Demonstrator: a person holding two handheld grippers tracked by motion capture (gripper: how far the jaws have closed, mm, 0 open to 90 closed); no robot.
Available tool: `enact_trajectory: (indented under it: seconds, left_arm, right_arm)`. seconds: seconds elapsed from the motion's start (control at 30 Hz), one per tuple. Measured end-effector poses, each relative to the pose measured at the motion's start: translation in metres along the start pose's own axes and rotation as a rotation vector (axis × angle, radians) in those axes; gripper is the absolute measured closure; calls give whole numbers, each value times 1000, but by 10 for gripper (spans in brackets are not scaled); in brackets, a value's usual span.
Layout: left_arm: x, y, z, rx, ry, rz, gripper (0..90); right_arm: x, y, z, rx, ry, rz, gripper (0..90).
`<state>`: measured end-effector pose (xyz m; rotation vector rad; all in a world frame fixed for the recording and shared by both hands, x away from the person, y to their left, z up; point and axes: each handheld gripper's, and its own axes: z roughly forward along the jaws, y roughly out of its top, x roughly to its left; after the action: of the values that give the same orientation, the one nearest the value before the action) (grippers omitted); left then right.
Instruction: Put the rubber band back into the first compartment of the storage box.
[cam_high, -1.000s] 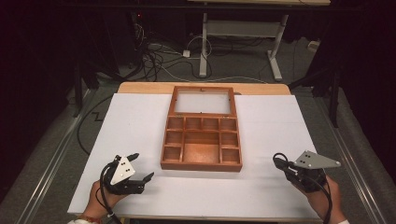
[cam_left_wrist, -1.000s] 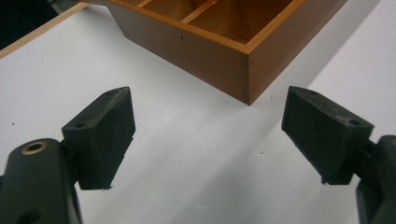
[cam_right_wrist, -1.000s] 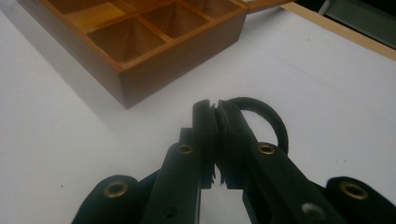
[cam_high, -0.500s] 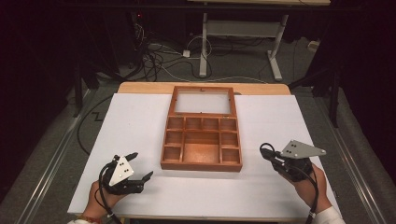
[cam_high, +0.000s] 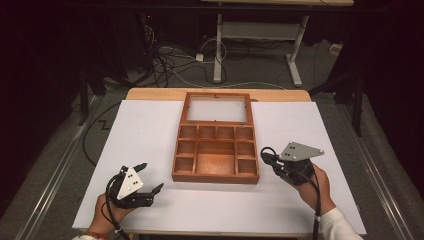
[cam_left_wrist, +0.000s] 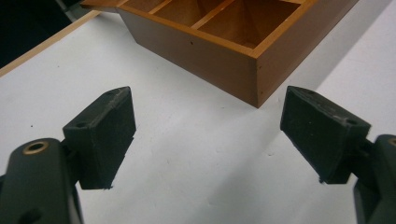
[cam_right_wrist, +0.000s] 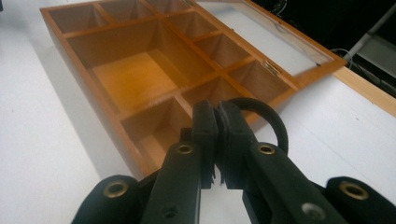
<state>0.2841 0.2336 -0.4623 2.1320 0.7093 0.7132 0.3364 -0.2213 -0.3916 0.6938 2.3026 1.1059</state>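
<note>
A wooden compartment box (cam_high: 215, 178) lies mid-table, empty, its glass-paned lid (cam_high: 217, 109) folded flat behind it. My left gripper (cam_high: 153, 176) rests on the white table left of the box's front-left corner, open with nothing between its pads. In the left gripper view the left gripper (cam_left_wrist: 208, 107) points at that corner of the box (cam_left_wrist: 196, 46). My right gripper (cam_high: 267, 161) sits just off the box's front-right corner, shut. In the right gripper view the right gripper (cam_right_wrist: 217, 112) has its pads pressed together, empty, above the box rim (cam_right_wrist: 84, 60), with the lid (cam_right_wrist: 261, 37) beyond.
A white sheet (cam_high: 150, 130) covers the table, whose wooden edge (cam_high: 280, 95) shows at the back. Cables (cam_high: 175, 65) and a desk frame (cam_high: 255, 35) lie on the floor beyond. A black cable loop (cam_right_wrist: 271, 116) curls beside the right jaws.
My right gripper has moved left, from near the table's right side up to the box's front-right corner. The left gripper has stayed put and open.
</note>
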Motion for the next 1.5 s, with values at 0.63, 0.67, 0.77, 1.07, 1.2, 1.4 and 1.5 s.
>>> enact_trajectory:
  seconds: [0.63,0.67,0.77,1.07,1.2,1.4,1.5]
  left_arm:
    - [0,-1,-2,-7,-2,6,175]
    - [0,-1,-2,-8,-2,5,175]
    - [0,-1,-2,-11,-3,0,175]
    - [1,-2,-2,-15,-9,-4,175]
    - [1,-1,-1,-19,-12,-3,175]
    - [3,-2,-1,-26,-13,-12,175]
    - [4,-3,-1,-31,-19,-25,175]
  right_arm:
    - [9,64,57,-15,70,-61,875]
    - [12,69,65,-7,78,-65,876]
    - [15,77,77,0,89,-80,875]
    - [18,97,108,26,117,-73,875]
    - [24,109,130,53,127,-79,875]
    - [29,121,151,69,141,-91,875]
    - [32,127,161,82,146,-97,874]
